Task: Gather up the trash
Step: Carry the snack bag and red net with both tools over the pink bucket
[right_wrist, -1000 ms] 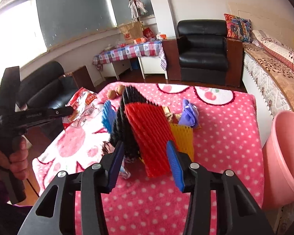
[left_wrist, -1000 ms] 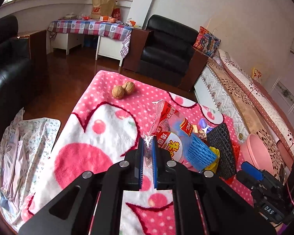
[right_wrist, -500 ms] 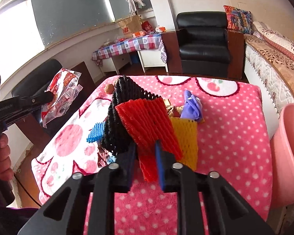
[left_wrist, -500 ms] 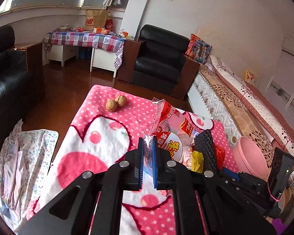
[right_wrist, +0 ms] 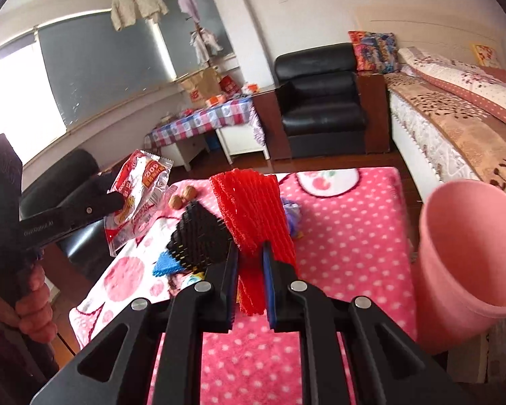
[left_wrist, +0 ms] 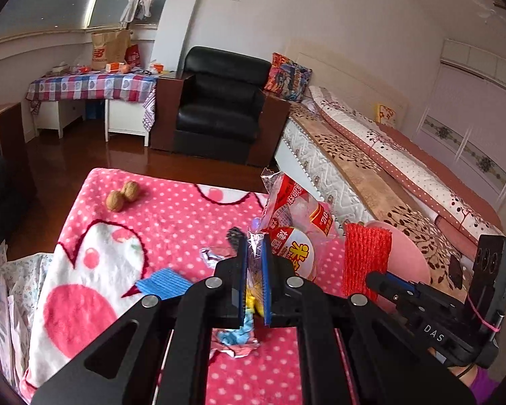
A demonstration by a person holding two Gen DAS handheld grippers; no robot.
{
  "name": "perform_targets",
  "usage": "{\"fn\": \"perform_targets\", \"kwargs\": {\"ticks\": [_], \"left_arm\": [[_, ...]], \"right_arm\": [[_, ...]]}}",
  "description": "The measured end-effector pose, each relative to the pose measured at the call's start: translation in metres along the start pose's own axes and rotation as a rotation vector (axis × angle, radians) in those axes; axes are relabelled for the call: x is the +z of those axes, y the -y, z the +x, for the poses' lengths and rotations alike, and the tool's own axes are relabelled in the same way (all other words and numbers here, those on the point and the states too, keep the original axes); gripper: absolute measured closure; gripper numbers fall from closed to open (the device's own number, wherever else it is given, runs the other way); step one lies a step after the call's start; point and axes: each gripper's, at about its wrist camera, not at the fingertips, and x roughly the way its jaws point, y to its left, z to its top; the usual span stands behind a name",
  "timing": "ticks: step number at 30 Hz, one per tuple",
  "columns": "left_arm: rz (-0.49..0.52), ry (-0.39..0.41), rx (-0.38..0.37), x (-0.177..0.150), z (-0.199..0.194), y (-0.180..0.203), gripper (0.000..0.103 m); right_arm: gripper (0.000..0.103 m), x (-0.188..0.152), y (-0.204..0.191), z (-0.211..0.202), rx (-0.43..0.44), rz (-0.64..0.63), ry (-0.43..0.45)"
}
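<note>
My left gripper (left_wrist: 254,246) is shut on the corner of a clear and red snack wrapper (left_wrist: 297,222), held up above the pink dotted blanket (left_wrist: 172,216). My right gripper (right_wrist: 249,253) is shut on a red foam net (right_wrist: 249,206), lifted off the trash pile. In the right wrist view the left gripper (right_wrist: 116,199) holds the wrapper (right_wrist: 138,195) at the left. A pink bin (right_wrist: 469,236) stands by the table's right edge. A black net (right_wrist: 199,236) and a blue net (right_wrist: 165,266) lie on the blanket.
Two walnuts (left_wrist: 121,195) rest at the blanket's far left. Crumpled wrappers (left_wrist: 236,337), a yellow net (left_wrist: 253,300) and a purple scrap (right_wrist: 291,212) lie near the middle. A black armchair (left_wrist: 219,108) stands beyond, a bed (left_wrist: 388,168) to the right.
The right gripper closed on the red net and raised it off the pile, leaving the black net behind. The left gripper carried the wrapper upward and toward the bin side.
</note>
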Motion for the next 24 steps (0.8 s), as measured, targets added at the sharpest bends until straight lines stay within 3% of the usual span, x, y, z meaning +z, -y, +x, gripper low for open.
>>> {"fn": "perform_targets", "kwargs": {"ticks": [13, 24], "left_arm": [[0.176, -0.074, -0.208, 0.003, 0.078, 0.119, 0.096], [0.231, -0.173, -0.31, -0.012, 0.153, 0.2, 0.096]], "right_arm": [[0.09, 0.003, 0.128, -0.061, -0.243, 0.232, 0.115], [0.09, -0.003, 0.194, -0.057, -0.327, 0.329, 0.113]]}}
